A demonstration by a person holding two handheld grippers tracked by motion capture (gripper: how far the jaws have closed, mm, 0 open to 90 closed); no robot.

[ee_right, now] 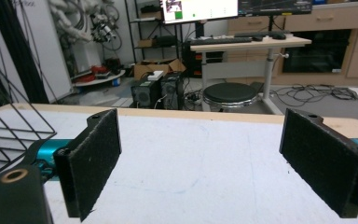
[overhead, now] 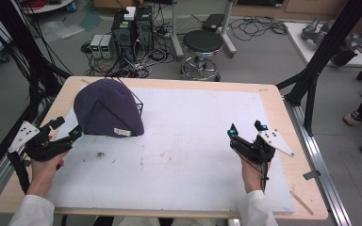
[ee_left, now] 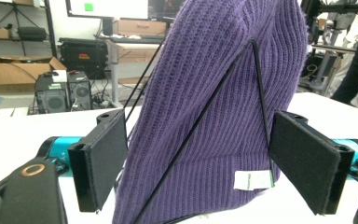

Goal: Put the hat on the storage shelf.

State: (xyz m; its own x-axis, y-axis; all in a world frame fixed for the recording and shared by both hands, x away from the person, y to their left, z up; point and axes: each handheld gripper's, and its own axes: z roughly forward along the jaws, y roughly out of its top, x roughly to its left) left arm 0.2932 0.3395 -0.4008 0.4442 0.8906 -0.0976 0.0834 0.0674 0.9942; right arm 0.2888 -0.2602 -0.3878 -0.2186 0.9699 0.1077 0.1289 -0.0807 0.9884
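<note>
A purple knitted beanie point(overhead: 106, 108) is draped over a black wire stand point(overhead: 139, 102) at the left of the white mat point(overhead: 193, 155); a small white label point(overhead: 122, 132) shows on its lower edge. My left gripper point(overhead: 69, 128) stands open just left of the hat's rim. In the left gripper view the beanie point(ee_left: 219, 102) and its label point(ee_left: 252, 179) lie beyond the two open pads point(ee_left: 103, 161), with a black wire point(ee_left: 261, 93) of the stand across the knit. My right gripper point(overhead: 246, 129) stands open over bare mat at the right, nothing between its pads point(ee_right: 95, 158).
The white mat lies on a wooden table point(overhead: 292, 141). A small dark speck point(overhead: 100, 154) sits on the mat near my left hand. Part of the wire stand point(ee_right: 14, 126) shows in the right gripper view. Beyond the table stand a stool point(overhead: 201, 52) and computers point(overhead: 132, 28).
</note>
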